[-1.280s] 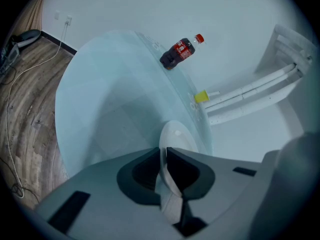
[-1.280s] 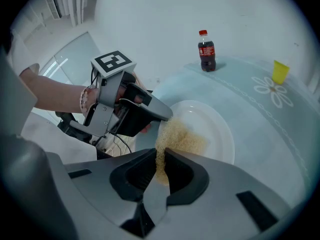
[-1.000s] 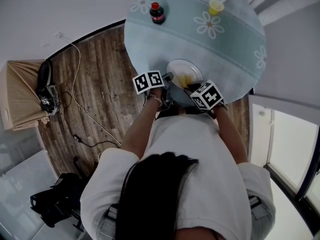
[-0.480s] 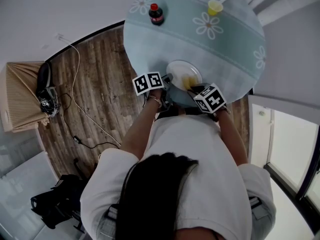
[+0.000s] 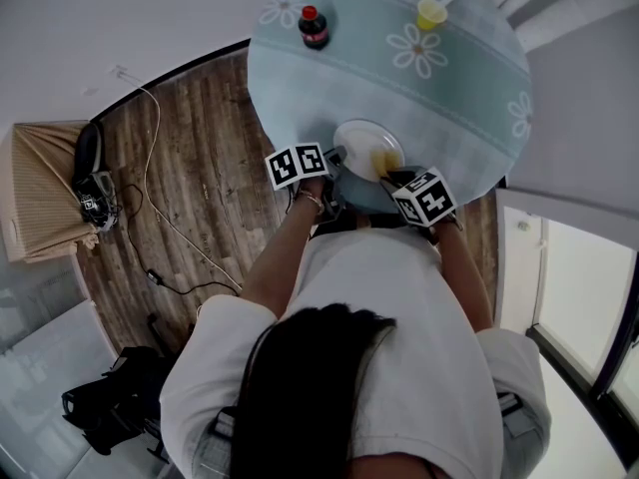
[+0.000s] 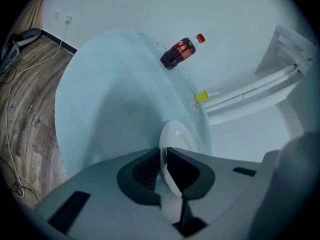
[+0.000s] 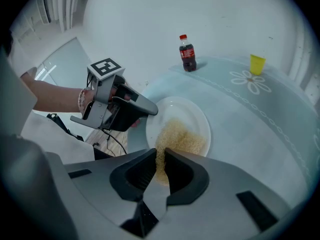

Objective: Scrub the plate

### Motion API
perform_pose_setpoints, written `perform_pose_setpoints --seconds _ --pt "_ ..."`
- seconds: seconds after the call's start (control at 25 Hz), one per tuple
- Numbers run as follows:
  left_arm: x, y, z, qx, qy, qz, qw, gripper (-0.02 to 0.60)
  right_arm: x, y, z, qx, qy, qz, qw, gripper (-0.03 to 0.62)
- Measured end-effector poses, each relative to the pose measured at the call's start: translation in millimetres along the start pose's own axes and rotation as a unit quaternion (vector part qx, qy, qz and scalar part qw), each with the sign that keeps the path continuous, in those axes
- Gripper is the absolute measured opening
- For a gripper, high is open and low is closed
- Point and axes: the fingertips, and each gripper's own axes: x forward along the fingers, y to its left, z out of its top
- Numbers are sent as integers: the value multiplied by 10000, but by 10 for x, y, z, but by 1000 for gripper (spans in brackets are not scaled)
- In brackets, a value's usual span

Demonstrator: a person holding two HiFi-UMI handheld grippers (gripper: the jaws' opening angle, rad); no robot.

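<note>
- I count one plate (image 7: 192, 109): round, white, glossy; it lies flat near the closest edge of the round, pale blue, daisy-printed desk (image 5: 469, 78);
- Two tools: the left hand-held gripper (image 6: 163, 156) is clamped on the plate's rim; the right hand-held gripper (image 7: 161, 159) is clamped on one coarse, yellowish, fibrous scrub pad (image 7: 180, 136) lying on the plate;
- One dark, red-capped cola bottle (image 5: 313, 26) and one yellow cup (image 5: 430, 13) stand at the far side.

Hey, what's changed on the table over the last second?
The right hand-held gripper slid its scrub pad a little to the right across the plate, as the head view shows it, still clamped on it. The left hand-held gripper kept its grip on the plate's rim. Plate, bottle and cup stayed put.
</note>
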Motion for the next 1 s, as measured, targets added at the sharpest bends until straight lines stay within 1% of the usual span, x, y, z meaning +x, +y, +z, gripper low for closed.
perform_pose_setpoints --seconds 0.36,0.48,1.0 --pt "-2 -10 0 41 -1 25 10000 44 -50 -94 -5 157 -131 -218 9996 61" --pt "-10 -1 -2 62 -4 40 10000 44 -53 -118 0 105 -161 -371 9991 61" --pt "-10 -8 -6 56 24 -5 10000 44 -28 -294 95 139 -149 -739 9971 61"
